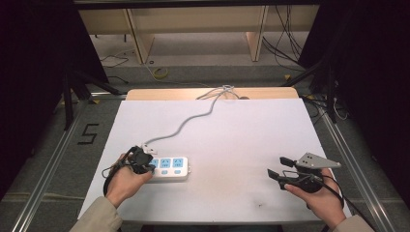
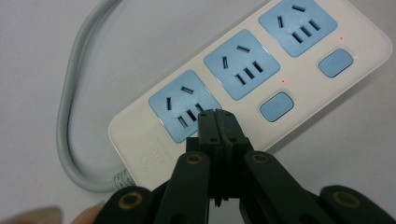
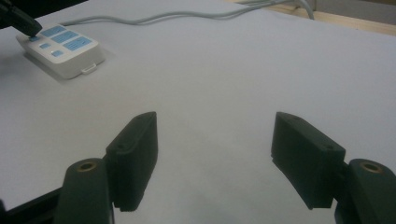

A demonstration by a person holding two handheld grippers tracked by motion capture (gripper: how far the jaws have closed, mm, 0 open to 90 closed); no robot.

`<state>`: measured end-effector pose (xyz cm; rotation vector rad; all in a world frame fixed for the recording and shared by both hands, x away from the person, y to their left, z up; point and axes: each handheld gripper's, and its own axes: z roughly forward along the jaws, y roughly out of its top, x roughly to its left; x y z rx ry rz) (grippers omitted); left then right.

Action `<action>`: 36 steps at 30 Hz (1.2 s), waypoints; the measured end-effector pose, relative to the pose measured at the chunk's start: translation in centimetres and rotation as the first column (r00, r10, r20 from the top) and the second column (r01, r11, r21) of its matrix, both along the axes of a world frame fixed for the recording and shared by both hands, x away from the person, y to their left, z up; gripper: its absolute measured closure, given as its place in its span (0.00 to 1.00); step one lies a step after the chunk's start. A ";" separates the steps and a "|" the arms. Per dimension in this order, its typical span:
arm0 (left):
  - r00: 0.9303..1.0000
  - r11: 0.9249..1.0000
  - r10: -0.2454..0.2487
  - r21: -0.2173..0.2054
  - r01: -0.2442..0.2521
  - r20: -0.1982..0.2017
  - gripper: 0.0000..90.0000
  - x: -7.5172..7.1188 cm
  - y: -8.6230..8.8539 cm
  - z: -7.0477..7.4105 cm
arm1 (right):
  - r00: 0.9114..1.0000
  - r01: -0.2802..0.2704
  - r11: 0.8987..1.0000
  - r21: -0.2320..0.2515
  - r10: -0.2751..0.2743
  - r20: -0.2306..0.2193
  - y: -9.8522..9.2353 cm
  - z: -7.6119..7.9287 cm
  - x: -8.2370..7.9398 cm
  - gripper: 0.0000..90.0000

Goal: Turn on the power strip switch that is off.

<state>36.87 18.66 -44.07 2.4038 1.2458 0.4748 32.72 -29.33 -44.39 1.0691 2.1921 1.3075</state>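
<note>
A: Start with the high view. Where do your tools sit?

B: Your left gripper (image 1: 143, 161) rests on the near-left end of the power strip (image 1: 170, 168), which lies on the white table (image 1: 232, 145). Your right gripper (image 1: 279, 170) hovers well apart at the right, jaws spread, holding nothing. The grey cable (image 1: 193, 118) runs from the strip to the far edge.

A: What does the left gripper view add?

B: Your left gripper (image 2: 215, 122) has its jaws closed together, tips pressed on the strip (image 2: 252, 84) at the first blue socket (image 2: 184, 105). Two switches (image 2: 277, 106) with small red lights beside them appear here.

A: And the right gripper view?

B: Your right gripper (image 3: 215, 149) stands open over bare table; the strip (image 3: 65, 49) lies far off, nothing between.
</note>
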 end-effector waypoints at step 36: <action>0.997 0.999 -0.011 0.030 0.013 -0.073 1.00 0.9 -0.5 0.2 | 1.000 -0.004 1.000 0.000 0.004 0.000 0.0 0.0 0.0 0.36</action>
